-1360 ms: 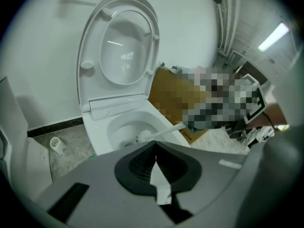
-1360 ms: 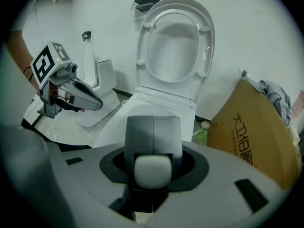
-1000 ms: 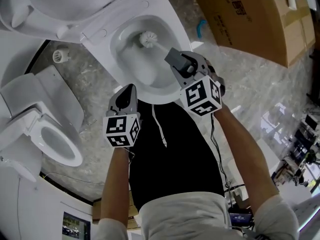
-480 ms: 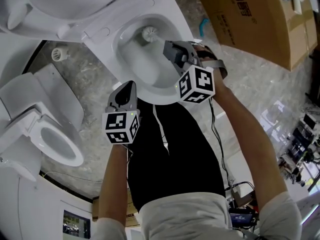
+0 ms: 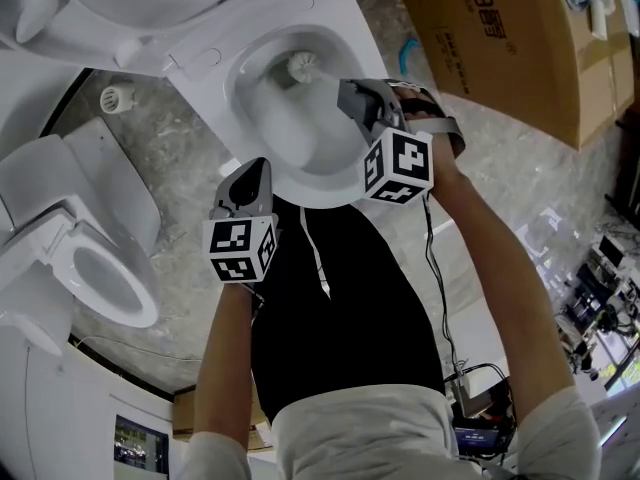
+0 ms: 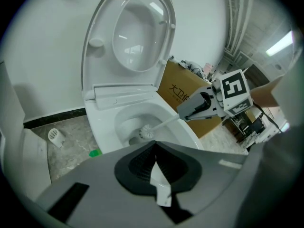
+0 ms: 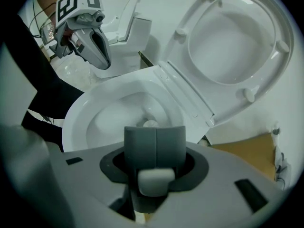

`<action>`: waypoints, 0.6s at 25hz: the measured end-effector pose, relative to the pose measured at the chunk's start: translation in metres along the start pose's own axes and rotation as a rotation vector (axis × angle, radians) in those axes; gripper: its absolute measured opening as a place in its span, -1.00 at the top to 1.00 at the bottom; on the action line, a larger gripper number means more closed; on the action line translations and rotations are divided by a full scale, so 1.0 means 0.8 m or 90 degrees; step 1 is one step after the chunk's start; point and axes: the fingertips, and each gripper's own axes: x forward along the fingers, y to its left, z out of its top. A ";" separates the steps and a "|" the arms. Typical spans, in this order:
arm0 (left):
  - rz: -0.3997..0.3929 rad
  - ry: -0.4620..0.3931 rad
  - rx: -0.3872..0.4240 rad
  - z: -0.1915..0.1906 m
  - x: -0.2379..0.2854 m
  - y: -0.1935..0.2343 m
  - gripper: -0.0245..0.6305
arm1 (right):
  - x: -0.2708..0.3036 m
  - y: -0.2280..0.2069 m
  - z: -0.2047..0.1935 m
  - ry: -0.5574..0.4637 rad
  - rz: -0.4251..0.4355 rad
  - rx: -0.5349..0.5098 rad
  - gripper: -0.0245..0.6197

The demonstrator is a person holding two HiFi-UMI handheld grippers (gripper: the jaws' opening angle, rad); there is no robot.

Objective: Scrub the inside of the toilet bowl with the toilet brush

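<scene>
Over the last second: in the head view the right gripper (image 5: 356, 96) was carried toward 12 o'clock, from the 4 o'clock side of the toilet bowl (image 5: 285, 138) to a position further in over its opening. The head of the toilet brush (image 5: 302, 65), held in that gripper, was pushed along with it, from the 1 o'clock part of the basin to nearer the 12 o'clock wall. Most of this shift was made in the first half second, and only a slight one was recorded after that.
</scene>
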 end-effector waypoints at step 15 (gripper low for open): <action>-0.008 0.003 0.000 -0.018 0.006 -0.031 0.90 | -0.015 0.039 -0.028 0.087 0.001 -0.112 0.44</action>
